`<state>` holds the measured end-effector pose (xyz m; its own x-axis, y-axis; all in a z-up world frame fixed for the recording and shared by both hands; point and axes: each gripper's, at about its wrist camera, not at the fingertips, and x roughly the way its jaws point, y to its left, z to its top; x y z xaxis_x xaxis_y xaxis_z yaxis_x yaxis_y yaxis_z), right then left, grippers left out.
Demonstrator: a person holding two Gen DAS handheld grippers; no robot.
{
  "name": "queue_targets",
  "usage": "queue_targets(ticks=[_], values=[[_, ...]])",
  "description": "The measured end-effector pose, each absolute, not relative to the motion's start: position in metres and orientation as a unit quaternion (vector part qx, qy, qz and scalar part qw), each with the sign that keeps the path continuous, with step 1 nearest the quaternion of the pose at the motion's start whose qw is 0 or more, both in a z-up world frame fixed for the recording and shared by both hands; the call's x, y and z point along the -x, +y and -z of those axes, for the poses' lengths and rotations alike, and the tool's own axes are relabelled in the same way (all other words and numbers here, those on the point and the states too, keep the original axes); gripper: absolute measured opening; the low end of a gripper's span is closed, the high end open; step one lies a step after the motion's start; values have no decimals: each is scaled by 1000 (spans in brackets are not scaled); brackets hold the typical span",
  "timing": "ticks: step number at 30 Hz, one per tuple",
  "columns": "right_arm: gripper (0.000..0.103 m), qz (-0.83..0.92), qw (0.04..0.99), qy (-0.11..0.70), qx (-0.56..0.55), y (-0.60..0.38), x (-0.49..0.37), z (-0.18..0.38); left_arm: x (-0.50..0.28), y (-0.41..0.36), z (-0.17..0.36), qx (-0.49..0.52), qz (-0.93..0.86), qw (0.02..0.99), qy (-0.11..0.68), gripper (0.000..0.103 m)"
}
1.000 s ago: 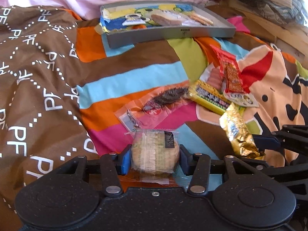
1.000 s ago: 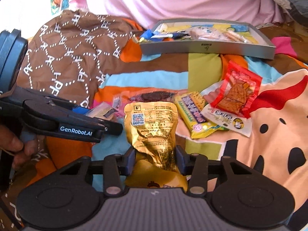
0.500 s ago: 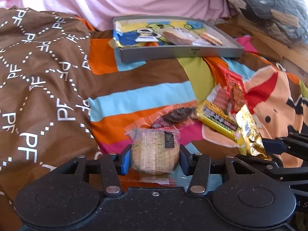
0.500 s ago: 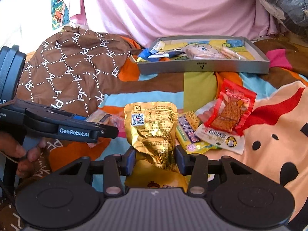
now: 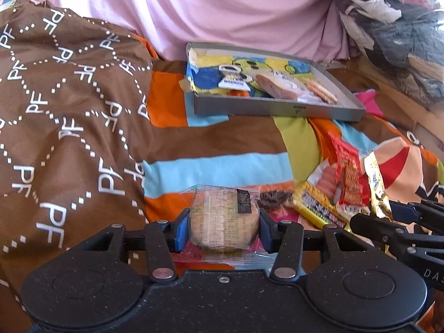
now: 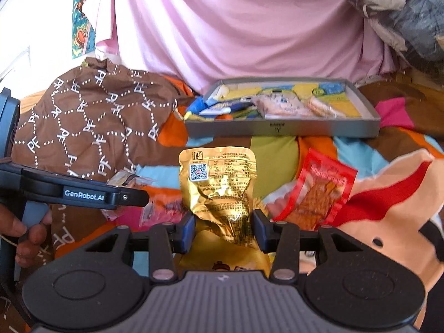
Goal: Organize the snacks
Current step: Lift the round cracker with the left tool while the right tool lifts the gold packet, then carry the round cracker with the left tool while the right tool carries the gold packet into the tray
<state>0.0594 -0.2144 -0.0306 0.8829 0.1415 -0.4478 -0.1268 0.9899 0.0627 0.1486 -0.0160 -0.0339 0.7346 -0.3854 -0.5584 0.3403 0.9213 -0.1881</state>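
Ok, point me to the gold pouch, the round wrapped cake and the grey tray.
gold pouch (image 6: 219,177), right wrist view, on its printed upper face above the right gripper.
round wrapped cake (image 5: 224,219), left wrist view, centre of the wrapper.
grey tray (image 6: 280,131), right wrist view, on its front wall.

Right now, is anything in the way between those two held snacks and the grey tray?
Nothing visible blocks either. The left gripper holds a round cake, the right gripper a gold pouch; only flat bedspread lies before the grey tray.
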Motion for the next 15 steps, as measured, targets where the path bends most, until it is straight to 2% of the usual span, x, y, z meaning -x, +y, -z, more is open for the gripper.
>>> queue_targets(ticks=[9, 15], values=[[47, -77, 973, 217, -11, -232, -86, 11, -168, -14, 7, 49, 185, 940, 284, 51], [47, -93, 974, 207, -22, -245, -136, -21, -217, -22, -23, 73, 177, 944, 268, 51]])
